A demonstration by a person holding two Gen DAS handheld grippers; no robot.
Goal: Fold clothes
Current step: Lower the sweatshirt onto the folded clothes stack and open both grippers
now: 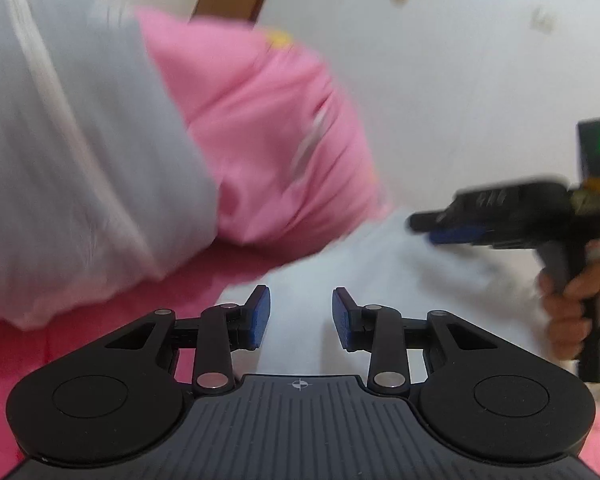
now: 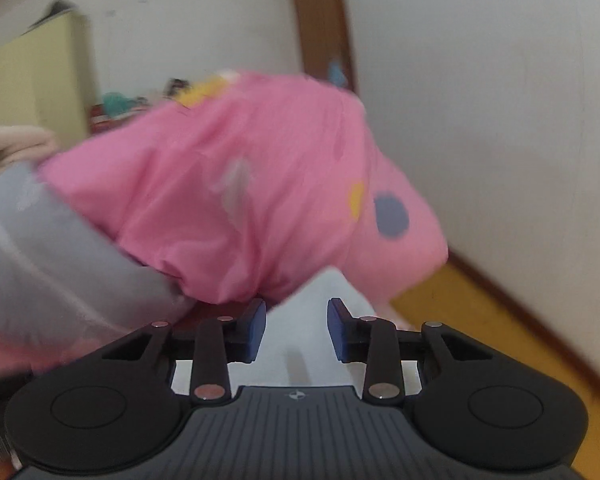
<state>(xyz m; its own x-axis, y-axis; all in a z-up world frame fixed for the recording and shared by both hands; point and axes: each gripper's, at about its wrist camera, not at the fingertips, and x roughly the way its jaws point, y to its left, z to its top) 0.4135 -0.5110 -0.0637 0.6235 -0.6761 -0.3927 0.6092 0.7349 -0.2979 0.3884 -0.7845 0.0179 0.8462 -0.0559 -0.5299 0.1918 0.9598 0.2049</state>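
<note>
A white garment (image 1: 380, 272) lies spread under both grippers. My left gripper (image 1: 301, 316) hovers just over it, its blue pads apart with nothing pinched between them. My right gripper (image 2: 297, 328) is likewise open above the white garment (image 2: 324, 286). Seen from the left wrist, the right gripper (image 1: 424, 228) comes in from the right in a person's hand (image 1: 572, 304). Behind the white garment rests a bunched pink cloth (image 1: 260, 140) with coloured dots (image 2: 240, 200). A grey garment (image 1: 80, 160) with a pale stripe lies left of it (image 2: 40, 260). Everything is motion-blurred.
A white wall (image 2: 480, 100) and a brown door frame (image 2: 320, 20) stand behind. A yellow floor (image 2: 480, 320) with a brown skirting shows at the right. A pale yellow cabinet (image 2: 32, 80) is at the far left, with a beige cloth (image 2: 16, 144) below it.
</note>
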